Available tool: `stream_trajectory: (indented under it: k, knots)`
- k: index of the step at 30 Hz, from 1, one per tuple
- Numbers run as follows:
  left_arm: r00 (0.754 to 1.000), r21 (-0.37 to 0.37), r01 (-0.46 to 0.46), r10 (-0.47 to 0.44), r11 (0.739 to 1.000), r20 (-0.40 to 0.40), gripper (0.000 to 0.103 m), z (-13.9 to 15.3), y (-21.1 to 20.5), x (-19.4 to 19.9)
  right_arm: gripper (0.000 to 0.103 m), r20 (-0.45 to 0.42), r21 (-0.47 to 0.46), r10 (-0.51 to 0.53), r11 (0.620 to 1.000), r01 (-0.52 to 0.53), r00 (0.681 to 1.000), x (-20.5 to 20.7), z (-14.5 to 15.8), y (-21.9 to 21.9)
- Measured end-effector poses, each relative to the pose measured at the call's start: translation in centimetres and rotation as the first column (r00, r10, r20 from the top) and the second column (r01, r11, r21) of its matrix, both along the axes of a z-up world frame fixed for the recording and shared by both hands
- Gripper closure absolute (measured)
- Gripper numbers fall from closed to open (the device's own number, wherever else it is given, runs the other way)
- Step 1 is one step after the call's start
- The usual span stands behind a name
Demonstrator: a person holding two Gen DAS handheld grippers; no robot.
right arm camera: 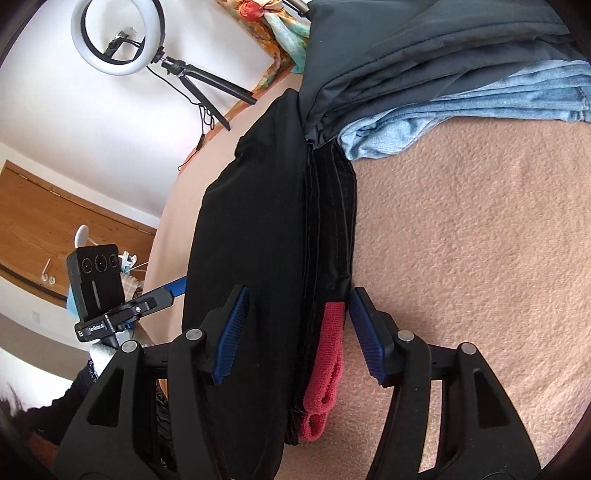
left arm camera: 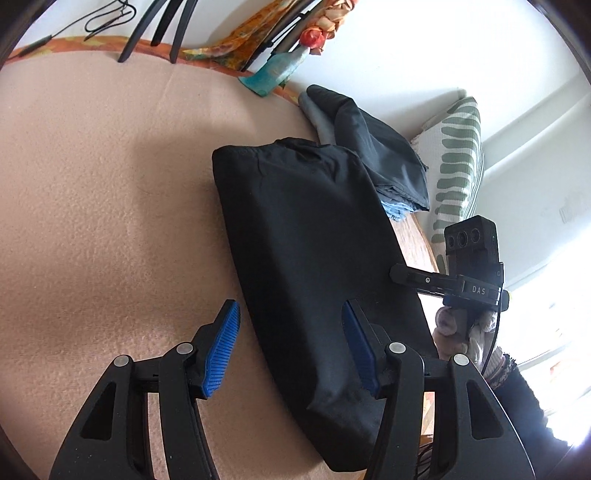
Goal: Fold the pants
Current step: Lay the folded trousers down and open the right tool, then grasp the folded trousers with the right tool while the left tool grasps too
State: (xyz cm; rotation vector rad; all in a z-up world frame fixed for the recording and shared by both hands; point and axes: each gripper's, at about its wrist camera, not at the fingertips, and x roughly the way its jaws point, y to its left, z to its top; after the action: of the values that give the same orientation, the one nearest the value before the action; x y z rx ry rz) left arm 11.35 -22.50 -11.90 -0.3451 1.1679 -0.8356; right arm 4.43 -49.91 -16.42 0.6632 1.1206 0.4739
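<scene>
The black pants (left arm camera: 314,236) lie folded into a thick long bundle on the beige blanket (left arm camera: 92,206). My left gripper (left arm camera: 291,328) is open, its jaws straddling the bundle's near end, the left pad over the blanket. In the right wrist view the pants (right arm camera: 251,236) stand as a stacked fold with a red waistband part (right arm camera: 328,354) showing at the near end. My right gripper (right arm camera: 299,317) is open, its jaws on either side of the bundle's edge. The right gripper also shows in the left wrist view (left arm camera: 469,273).
A pile of other folded clothes, dark grey (left arm camera: 376,147) over blue denim (right arm camera: 461,107), lies just beyond the pants. A striped cushion (left arm camera: 458,162) lies off the table's right edge. Tripod legs (left arm camera: 166,26) and a ring light (right arm camera: 118,37) stand at the far edge.
</scene>
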Motion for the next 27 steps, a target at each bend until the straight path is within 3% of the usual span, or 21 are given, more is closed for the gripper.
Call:
stream_trajectory:
  k: [3, 9, 12, 17, 22, 25, 27]
  knots:
    - [0.999, -0.006, 0.009, -0.01, 1.0, -0.03, 0.047, -0.8, -0.3, 0.2, 0.039, 0.007, 0.043, 0.011, 0.999, -0.011, 1.0, 0.0, -0.2, -0.3]
    - [1.0, -0.048, 0.029, -0.029, 0.998, -0.01, 0.047, -1.3, -1.0, 0.3, 0.039, 0.03, 0.132, 0.042, 0.99, -0.046, 0.999, -0.2, -0.9, -1.1]
    - [0.999, -0.085, 0.033, -0.034, 0.996, -0.011, 0.049, -1.5, -1.0, 0.5, 0.039, 0.036, 0.127, 0.072, 0.989, -0.076, 0.997, -0.1, -0.9, -0.8]
    - [0.999, -0.086, 0.046, -0.045, 0.995, 0.009, 0.05, -1.4, -1.7, 0.6, 0.041, 0.042, 0.129, 0.089, 0.987, -0.094, 0.995, 0.2, -0.9, 0.0]
    - [0.999, -0.074, 0.036, -0.036, 0.997, 0.004, 0.061, -1.6, -1.9, 0.9, 0.045, 0.038, 0.096, 0.101, 0.99, -0.105, 0.994, 0.1, -0.7, 0.7]
    - [0.999, -0.085, 0.025, -0.027, 0.996, -0.018, 0.068, -2.0, -1.5, 1.3, 0.047, 0.004, 0.134, 0.068, 0.989, -0.068, 0.998, -0.3, -1.0, -0.4]
    - [1.0, -0.082, 0.025, -0.026, 0.996, -0.011, 0.07, -2.0, -1.6, 1.2, 0.053, 0.009, 0.114, 0.053, 0.992, -0.054, 0.999, -0.5, -1.0, -0.1]
